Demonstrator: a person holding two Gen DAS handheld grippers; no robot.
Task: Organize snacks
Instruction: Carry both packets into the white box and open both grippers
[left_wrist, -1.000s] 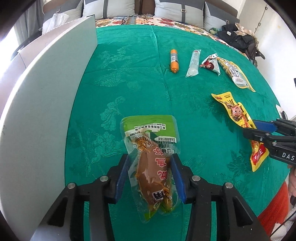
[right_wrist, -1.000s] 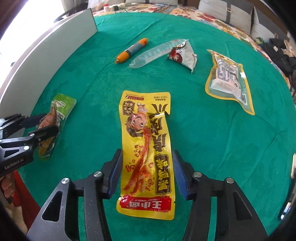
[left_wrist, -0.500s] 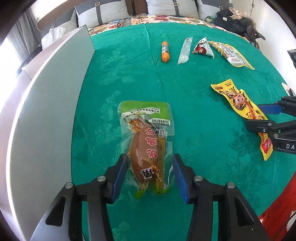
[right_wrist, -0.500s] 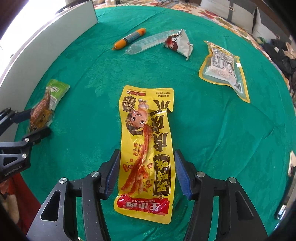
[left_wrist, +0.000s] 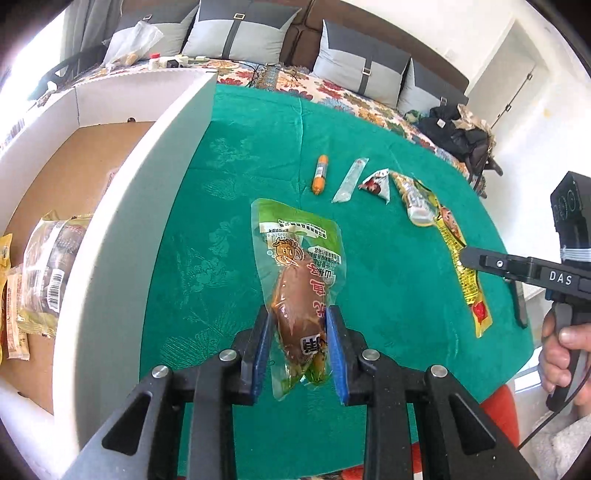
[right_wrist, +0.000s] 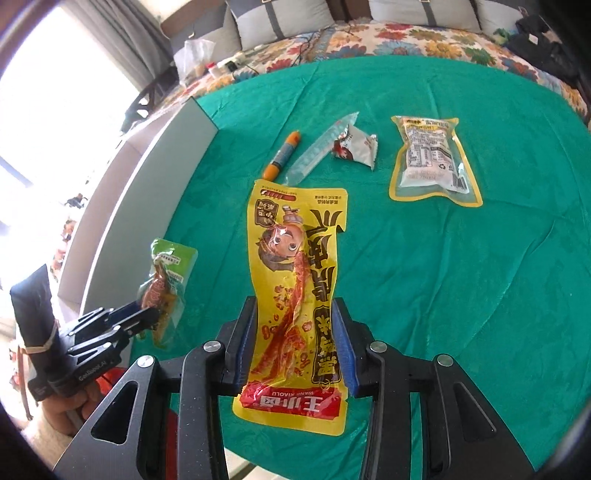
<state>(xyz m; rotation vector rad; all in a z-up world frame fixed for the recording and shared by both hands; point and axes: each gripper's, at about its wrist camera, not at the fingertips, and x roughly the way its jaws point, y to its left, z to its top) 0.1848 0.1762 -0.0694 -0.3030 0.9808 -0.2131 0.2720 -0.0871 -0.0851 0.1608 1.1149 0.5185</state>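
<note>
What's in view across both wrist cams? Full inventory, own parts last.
green pouch: 1, green and clear with brown contents, between the left jaws, lifted
yellow strip pack: 1, yellow and red, between the right jaws, lifted
sausage stick: 1, orange, far side of the cloth
clear tube pack: 1, clear, right of the sausage stick
small white pack: 1, white and red, touching the clear tube pack
flat pouch: 1, yellow rim, far right
box: 1, white walls, brown floor, left of the cloth, snack packs inside
cloth: 1, green, under everything
cushions: several, grey, behind
left gripper: 1, black, blue pads
right gripper: 1, black, blue pads
</note>
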